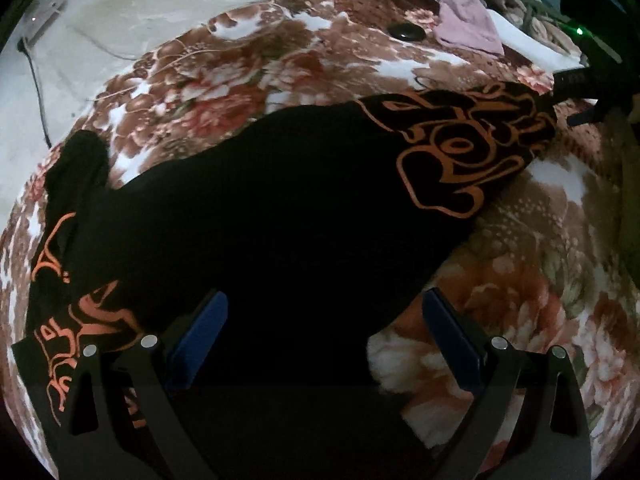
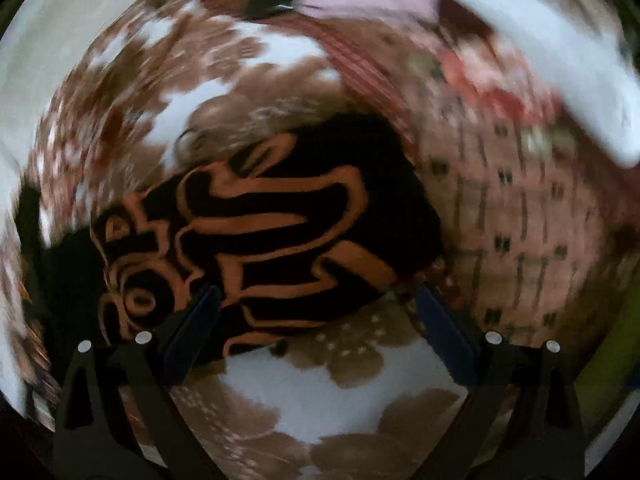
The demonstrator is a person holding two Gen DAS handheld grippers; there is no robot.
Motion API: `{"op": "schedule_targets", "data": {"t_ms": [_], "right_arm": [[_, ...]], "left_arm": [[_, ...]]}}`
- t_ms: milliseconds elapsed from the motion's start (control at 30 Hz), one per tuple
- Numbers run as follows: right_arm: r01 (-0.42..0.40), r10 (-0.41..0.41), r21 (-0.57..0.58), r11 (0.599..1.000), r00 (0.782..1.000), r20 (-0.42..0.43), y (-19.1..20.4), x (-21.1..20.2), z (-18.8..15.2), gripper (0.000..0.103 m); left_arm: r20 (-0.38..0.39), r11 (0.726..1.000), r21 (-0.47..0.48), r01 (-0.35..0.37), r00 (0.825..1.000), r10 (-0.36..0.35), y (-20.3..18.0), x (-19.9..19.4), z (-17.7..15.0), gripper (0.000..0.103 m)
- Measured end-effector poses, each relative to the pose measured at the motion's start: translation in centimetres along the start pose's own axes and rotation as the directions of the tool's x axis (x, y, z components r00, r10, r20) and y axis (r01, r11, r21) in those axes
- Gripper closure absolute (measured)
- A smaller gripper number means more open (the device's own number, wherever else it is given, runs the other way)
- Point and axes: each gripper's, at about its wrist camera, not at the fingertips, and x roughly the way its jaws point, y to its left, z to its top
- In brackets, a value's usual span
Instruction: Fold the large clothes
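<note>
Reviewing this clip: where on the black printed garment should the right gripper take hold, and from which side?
Probably the printed end of the black garment, at its lower edge lying free on the floral blanket. The open right gripper already straddles that hem, so coming in from the bare-blanket side looks easiest.

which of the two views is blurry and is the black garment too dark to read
Right wrist view: heavy motion smear, worst at the edges, though the black garment with orange lettering stays legible. Left wrist view: sharp, but the garment's plain middle is featureless black; the floral brown blanket is dim, fisheye-curved.
</note>
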Motion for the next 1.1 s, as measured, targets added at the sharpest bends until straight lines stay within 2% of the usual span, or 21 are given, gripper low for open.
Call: {"op": "schedule_targets", "data": {"t_ms": [67, 133, 200, 333, 467, 533, 600, 667, 733, 767, 833, 867, 1033, 1100], "right_arm": [[-0.052, 0.057, 0.132, 0.99, 0.998, -0.033, -2.3, 1.0, 0.3, 0.006], [-0.101, 0.123, 0.269, 0.958, 0.99, -0.065, -4.5, 2.4, 0.6, 0.006], [-0.133, 0.168, 0.356, 0.925, 0.983, -0.068, -5.9, 3.2, 0.7, 0.005], [-0.138, 0.183, 0.414, 0.9, 0.981, -0.071, -6.5, 3.9, 1.6, 0.005], [-0.135, 0.181, 0.402, 0.906, 0.98, -0.078, -5.6, 3.8, 2.5, 0.008], [-0.148, 0.188, 0.375, 0.915, 0.98, -0.073, -4.8, 3.4, 3.0, 0.02], [-0.144, 0.186, 0.37, 0.918, 0.979, -0.079, -4.3, 3.6, 3.3, 0.02], [-0.114, 0.162, 0.383, 0.917, 0.982, -0.096, -4.3, 4.1, 3.4, 0.03], [-0.058, 0.117, 0.41, 0.91, 0.986, -0.12, -5.1, 4.3, 3.2, 0.063], [-0.038, 0.101, 0.413, 0.91, 0.986, -0.13, -5.4, 4.3, 3.1, 0.07], [-0.058, 0.118, 0.416, 0.907, 0.986, -0.12, -5.7, 3.7, 2.8, 0.085], [-0.075, 0.128, 0.404, 0.911, 0.986, -0.107, -5.6, 3.2, 2.7, 0.086], [-0.07, 0.08, 0.272, 0.96, 0.997, -0.023, -2.8, -0.8, 3.0, 0.089], [-0.1, 0.098, 0.218, 0.971, 0.995, 0.021, -0.6, -2.8, 3.4, 0.089]], "left_arm": [[-0.006, 1.0, -0.007, 0.007, 1.0, -0.007, -0.1, 0.6, 0.3, 0.007], [-0.007, 1.0, -0.012, 0.011, 1.0, -0.011, -0.4, 1.0, 0.5, 0.007], [-0.006, 1.0, -0.011, 0.016, 1.0, -0.016, -0.4, 1.3, 0.8, 0.007], [-0.002, 1.0, -0.005, 0.027, 1.0, -0.027, -0.3, 1.7, 1.0, 0.007], [0.001, 0.999, -0.004, 0.033, 0.999, -0.033, -0.1, 1.7, 0.8, 0.007], [-0.004, 0.999, -0.009, 0.031, 1.0, -0.031, 0.1, 1.8, 0.5, 0.007], [-0.007, 0.999, -0.023, 0.034, 0.999, -0.034, 0.4, 1.7, 0.0, 0.007], [-0.013, 0.999, -0.031, 0.036, 0.999, -0.037, 0.6, 1.6, -0.6, 0.007], [-0.015, 0.999, -0.027, 0.032, 0.999, -0.032, 0.6, 1.5, -1.4, 0.007], [-0.012, 0.999, -0.022, 0.03, 0.999, -0.03, 0.6, 1.3, -1.6, 0.007], [0.005, 1.0, -0.003, 0.031, 0.999, -0.031, 0.3, 0.9, -2.1, 0.007], [0.01, 0.999, 0.012, 0.03, 0.999, -0.03, 0.2, 0.8, -2.3, 0.007], [0.056, 0.993, 0.109, 0.043, 0.997, -0.05, -1.9, 0.9, -2.6, 0.008], [0.053, 0.989, 0.132, 0.059, 0.996, -0.067, -3.1, 1.4, -2.6, 0.008]]}}
